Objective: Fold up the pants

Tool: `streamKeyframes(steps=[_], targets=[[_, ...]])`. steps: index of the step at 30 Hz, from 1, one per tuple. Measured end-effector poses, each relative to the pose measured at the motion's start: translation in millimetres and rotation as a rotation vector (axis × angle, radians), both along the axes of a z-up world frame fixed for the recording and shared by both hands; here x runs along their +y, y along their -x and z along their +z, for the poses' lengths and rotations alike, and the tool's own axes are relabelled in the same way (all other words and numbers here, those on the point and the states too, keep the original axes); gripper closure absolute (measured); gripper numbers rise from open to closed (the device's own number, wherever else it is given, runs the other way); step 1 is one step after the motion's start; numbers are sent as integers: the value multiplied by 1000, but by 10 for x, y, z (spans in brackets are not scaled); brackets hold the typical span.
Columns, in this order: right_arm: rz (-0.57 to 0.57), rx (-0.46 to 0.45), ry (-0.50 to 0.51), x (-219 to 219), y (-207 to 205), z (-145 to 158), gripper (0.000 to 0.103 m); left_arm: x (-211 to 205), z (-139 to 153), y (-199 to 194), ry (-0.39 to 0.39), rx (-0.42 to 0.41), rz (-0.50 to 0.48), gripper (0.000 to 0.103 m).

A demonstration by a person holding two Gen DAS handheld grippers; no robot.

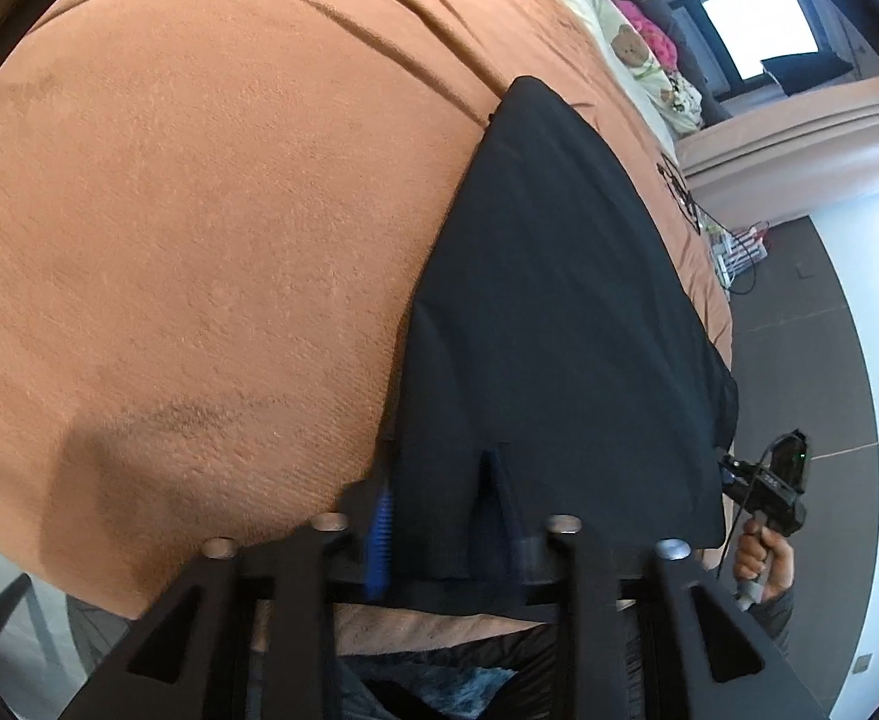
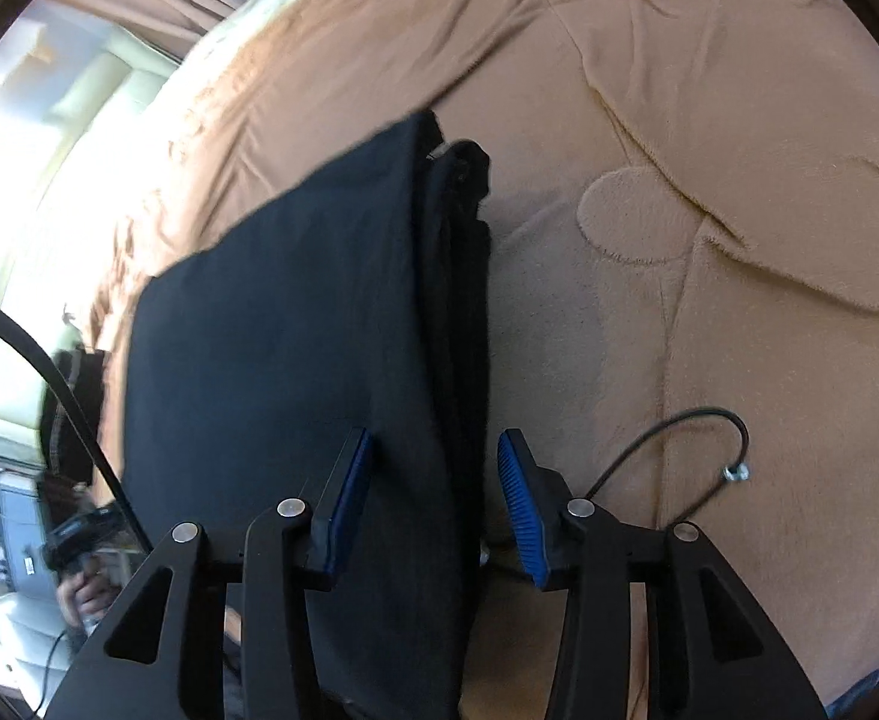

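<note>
Black pants (image 1: 559, 312) lie folded in a long strip on an orange blanket (image 1: 199, 210). In the left wrist view their near edge is bunched into a small pleat between the fingers of my left gripper (image 1: 448, 516), which is shut on the cloth. In the right wrist view the thick layered edge of the pants (image 2: 319, 330) runs between the blue pads (image 2: 520, 498) of my right gripper (image 2: 434, 438). Its jaws stand apart and do not press the cloth. Each view shows the other gripper in a hand at the picture's edge.
Plush toys and a bear-print pillow (image 1: 631, 42) lie at the head of the bed, with windows behind. A black cable with a metal end (image 2: 733, 471) rests on the blanket to the right of the pants. The bed edge and dark floor (image 1: 799, 330) are close by.
</note>
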State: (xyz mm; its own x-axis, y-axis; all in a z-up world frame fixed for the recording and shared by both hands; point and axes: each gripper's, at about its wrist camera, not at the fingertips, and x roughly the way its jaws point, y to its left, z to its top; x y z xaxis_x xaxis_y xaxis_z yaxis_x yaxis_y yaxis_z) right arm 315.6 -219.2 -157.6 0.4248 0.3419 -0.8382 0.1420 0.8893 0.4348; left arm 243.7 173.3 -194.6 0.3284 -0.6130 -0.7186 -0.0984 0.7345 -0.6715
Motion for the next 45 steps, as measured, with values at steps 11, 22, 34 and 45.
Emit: streamKeyframes(steps=[11, 22, 34, 45], targets=[[-75, -62, 61, 105, -113, 61, 64, 149, 4, 193, 81, -18, 34, 94], [-41, -178, 219, 584, 424, 509, 64, 219, -84, 364, 188, -25, 115, 84], [115, -228, 245, 1362, 524, 500, 64, 282, -127, 513, 284, -40, 209, 70], [250, -206, 177, 2037, 230, 187, 65, 300, -92, 594, 331, -32, 249, 78]])
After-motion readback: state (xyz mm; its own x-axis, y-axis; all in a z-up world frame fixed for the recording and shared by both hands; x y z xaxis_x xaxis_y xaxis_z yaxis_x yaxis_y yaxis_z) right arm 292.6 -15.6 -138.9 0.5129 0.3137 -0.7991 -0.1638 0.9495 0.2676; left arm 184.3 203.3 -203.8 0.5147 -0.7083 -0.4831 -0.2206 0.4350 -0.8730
